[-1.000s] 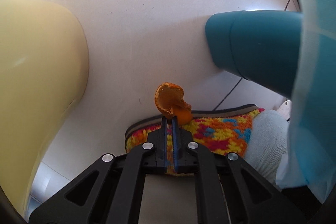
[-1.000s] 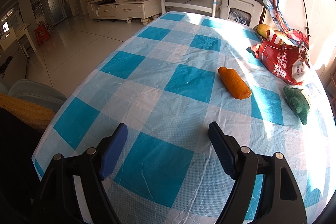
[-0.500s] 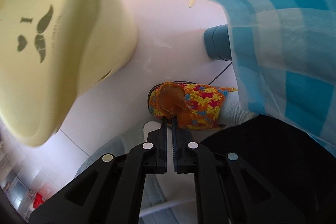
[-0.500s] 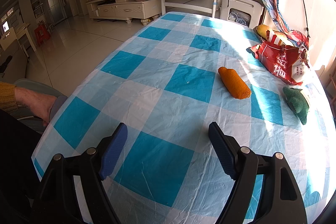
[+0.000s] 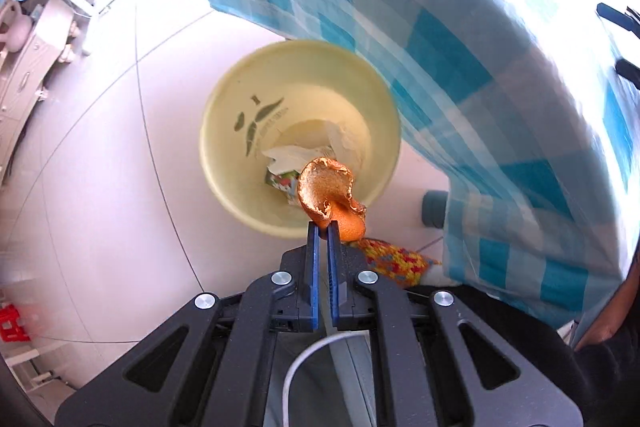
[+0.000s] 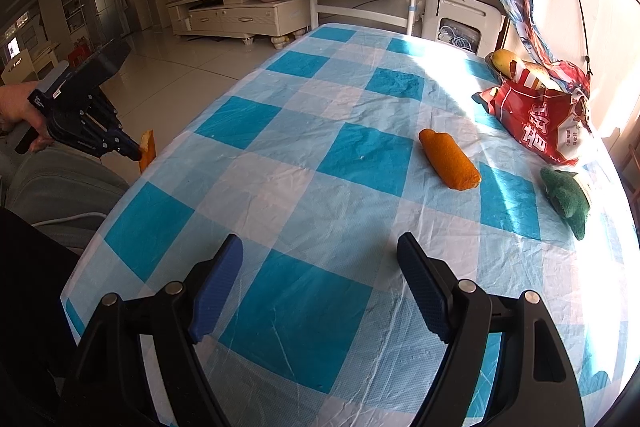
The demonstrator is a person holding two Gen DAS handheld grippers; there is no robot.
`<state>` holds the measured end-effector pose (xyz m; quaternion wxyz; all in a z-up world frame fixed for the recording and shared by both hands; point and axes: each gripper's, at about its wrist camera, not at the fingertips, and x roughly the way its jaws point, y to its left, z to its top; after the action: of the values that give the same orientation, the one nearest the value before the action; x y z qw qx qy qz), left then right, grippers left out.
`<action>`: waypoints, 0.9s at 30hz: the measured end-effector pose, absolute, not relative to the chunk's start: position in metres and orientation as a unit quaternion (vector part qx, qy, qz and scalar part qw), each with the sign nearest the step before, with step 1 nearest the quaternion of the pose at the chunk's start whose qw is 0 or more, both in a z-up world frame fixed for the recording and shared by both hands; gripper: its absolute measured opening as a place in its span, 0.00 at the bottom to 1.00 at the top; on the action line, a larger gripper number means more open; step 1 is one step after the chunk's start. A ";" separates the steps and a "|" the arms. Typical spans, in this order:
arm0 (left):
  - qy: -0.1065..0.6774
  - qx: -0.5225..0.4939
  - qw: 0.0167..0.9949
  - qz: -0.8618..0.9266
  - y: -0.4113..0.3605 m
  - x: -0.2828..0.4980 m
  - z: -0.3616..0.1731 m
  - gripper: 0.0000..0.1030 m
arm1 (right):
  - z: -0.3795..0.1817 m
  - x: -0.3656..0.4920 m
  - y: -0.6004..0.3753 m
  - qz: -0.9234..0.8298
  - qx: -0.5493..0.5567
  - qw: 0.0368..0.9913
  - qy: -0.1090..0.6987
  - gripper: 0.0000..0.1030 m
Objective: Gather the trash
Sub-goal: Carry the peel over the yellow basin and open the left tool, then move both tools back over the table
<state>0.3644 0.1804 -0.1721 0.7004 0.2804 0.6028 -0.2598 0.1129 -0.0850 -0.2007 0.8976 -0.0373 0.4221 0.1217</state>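
Note:
My left gripper [image 5: 323,227] is shut on a piece of orange peel [image 5: 326,187] and holds it above the near rim of a pale yellow trash bin [image 5: 240,187] on the floor. The bin holds crumpled paper and a wrapper [image 5: 288,171]. In the right wrist view the left gripper [image 6: 134,150] shows at the table's left edge with the peel [image 6: 147,149]. My right gripper [image 6: 320,267] is open and empty above the blue checked tablecloth [image 6: 280,187].
On the table lie an orange roll [image 6: 448,159], a green cloth toy [image 6: 568,195], a red snack bag [image 6: 540,123] and a banana [image 6: 508,61]. The tablecloth [image 5: 480,67] hangs beside the bin. A foot in a colourful slipper [image 5: 392,261] is below my left gripper.
My left gripper has risen from floor level with the peel and now looks down into the bin's opening. It has come into the right wrist view. The right gripper has not moved.

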 end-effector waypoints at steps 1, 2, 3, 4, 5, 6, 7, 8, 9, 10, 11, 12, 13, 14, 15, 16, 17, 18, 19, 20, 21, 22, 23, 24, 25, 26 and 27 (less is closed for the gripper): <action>0.598 0.284 0.711 -0.238 0.174 0.367 -0.185 0.05 | -0.201 0.113 -0.085 0.122 -0.037 0.898 0.422 0.74; 0.595 0.288 0.718 -0.218 0.168 0.369 -0.202 0.05 | -0.201 0.113 -0.085 0.121 -0.038 0.898 0.422 0.74; 0.592 0.293 0.723 -0.202 0.162 0.368 -0.215 0.06 | -0.201 0.113 -0.085 0.121 -0.038 0.898 0.422 0.74; 0.586 0.297 0.730 -0.185 0.156 0.369 -0.220 0.08 | -0.201 0.113 -0.085 0.120 -0.039 0.898 0.421 0.75; 0.582 0.294 0.738 -0.175 0.151 0.370 -0.218 0.11 | -0.201 0.113 -0.085 0.120 -0.039 0.898 0.421 0.75; 0.576 0.284 0.748 -0.169 0.146 0.366 -0.223 0.18 | -0.201 0.112 -0.085 0.119 -0.041 0.899 0.420 0.76; 0.567 0.275 0.759 -0.162 0.141 0.360 -0.226 0.33 | -0.200 0.111 -0.084 0.118 -0.043 0.899 0.419 0.76; 0.555 0.271 0.771 -0.152 0.138 0.357 -0.217 0.44 | -0.200 0.111 -0.084 0.119 -0.045 0.900 0.417 0.77; 0.536 0.272 0.787 -0.138 0.133 0.346 -0.223 0.62 | -0.200 0.110 -0.084 0.119 -0.047 0.901 0.415 0.78; 0.520 0.271 0.801 -0.124 0.131 0.339 -0.217 0.70 | -0.199 0.109 -0.084 0.120 -0.047 0.902 0.412 0.79; 0.508 0.268 0.810 -0.117 0.129 0.332 -0.212 0.71 | -0.198 0.109 -0.084 0.120 -0.047 0.904 0.408 0.80; 0.495 0.262 0.821 -0.111 0.128 0.324 -0.204 0.71 | -0.197 0.107 -0.084 0.121 -0.046 0.905 0.404 0.81; 0.484 0.249 0.832 -0.107 0.127 0.316 -0.197 0.72 | -0.196 0.106 -0.085 0.123 -0.045 0.907 0.400 0.81; 0.474 0.234 0.843 -0.105 0.127 0.309 -0.189 0.73 | -0.195 0.105 -0.086 0.124 -0.043 0.909 0.395 0.81; 0.463 0.216 0.854 -0.102 0.126 0.302 -0.179 0.75 | -0.194 0.103 -0.087 0.125 -0.040 0.911 0.390 0.83; 0.452 0.199 0.864 -0.102 0.125 0.296 -0.169 0.79 | -0.193 0.102 -0.088 0.126 -0.038 0.913 0.385 0.84; 0.441 0.181 0.873 -0.104 0.122 0.289 -0.160 0.81 | -0.192 0.100 -0.089 0.127 -0.035 0.915 0.381 0.84; 0.432 0.163 0.880 -0.110 0.118 0.282 -0.155 0.84 | -0.191 0.099 -0.091 0.126 -0.031 0.916 0.380 0.84; 0.425 0.145 0.886 -0.119 0.114 0.276 -0.150 0.84 | -0.190 0.097 -0.094 0.127 -0.026 0.916 0.380 0.84; 0.420 0.129 0.889 -0.129 0.107 0.271 -0.144 0.85 | -0.188 0.094 -0.096 0.126 -0.022 0.918 0.376 0.84; 0.416 0.115 0.891 -0.139 0.099 0.268 -0.138 0.85 | -0.184 0.091 -0.099 0.122 -0.022 0.920 0.371 0.84; 0.414 0.105 0.892 -0.149 0.090 0.265 -0.135 0.87 | -0.180 0.088 -0.103 0.117 -0.023 0.924 0.364 0.84; 0.414 0.098 0.891 -0.160 0.080 0.262 -0.134 0.88 | -0.175 0.085 -0.108 0.110 -0.023 0.927 0.358 0.84; 0.416 0.096 0.888 -0.170 0.067 0.259 -0.135 0.88 | -0.171 0.084 -0.115 0.100 -0.022 0.930 0.353 0.84; 0.417 0.097 0.886 -0.180 0.055 0.257 -0.138 0.88 | -0.167 0.082 -0.123 0.088 -0.019 0.932 0.351 0.84; 0.417 0.098 0.884 -0.188 0.042 0.254 -0.139 0.88 | -0.163 0.081 -0.132 0.076 -0.014 0.934 0.348 0.84; 0.418 0.097 0.882 -0.197 0.030 0.251 -0.142 0.88 | -0.160 0.079 -0.142 0.060 -0.008 0.937 0.345 0.84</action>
<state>0.2510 0.0303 -0.1424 0.8816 0.0972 0.4178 -0.1970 0.0790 -0.1424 -0.1601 0.9365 -0.0079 0.3454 0.0599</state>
